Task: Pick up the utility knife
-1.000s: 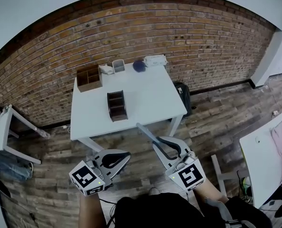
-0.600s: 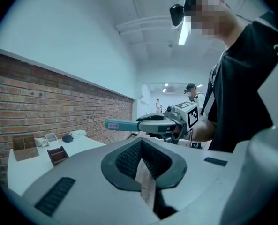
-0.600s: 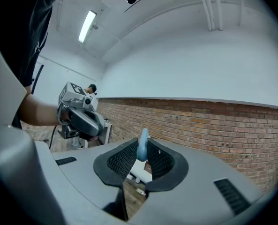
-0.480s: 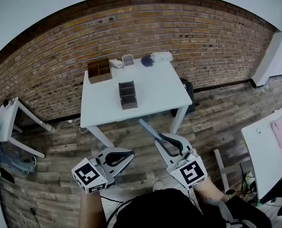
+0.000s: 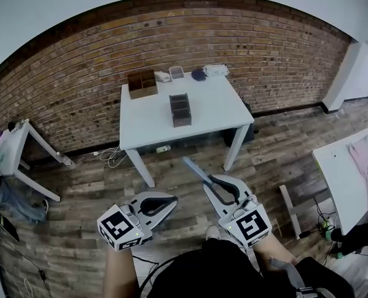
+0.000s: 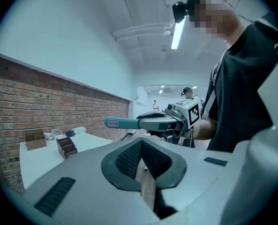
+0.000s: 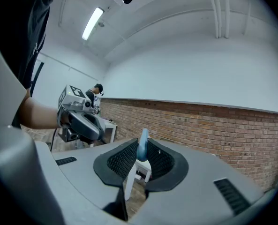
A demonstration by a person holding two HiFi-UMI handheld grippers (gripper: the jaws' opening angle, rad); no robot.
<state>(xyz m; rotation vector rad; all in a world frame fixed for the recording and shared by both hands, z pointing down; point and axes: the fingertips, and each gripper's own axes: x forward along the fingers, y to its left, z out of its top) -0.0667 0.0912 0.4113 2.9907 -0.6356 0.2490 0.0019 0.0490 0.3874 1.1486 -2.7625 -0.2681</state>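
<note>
From head height we look steeply down, well back from the surface (image 5: 140, 126). The cameras on the left hand-held gripper (image 5: 167, 200) and right hand-held gripper (image 5: 212, 184) face roughly level, each catching the other and the brick wall (image 5: 78, 73).

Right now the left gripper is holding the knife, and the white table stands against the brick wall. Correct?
Not quite. The right gripper holds the knife: the right gripper view shows its blue body clamped between the jaws. The left gripper has nothing between its jaws. The white table does stand against the brick wall.
</note>
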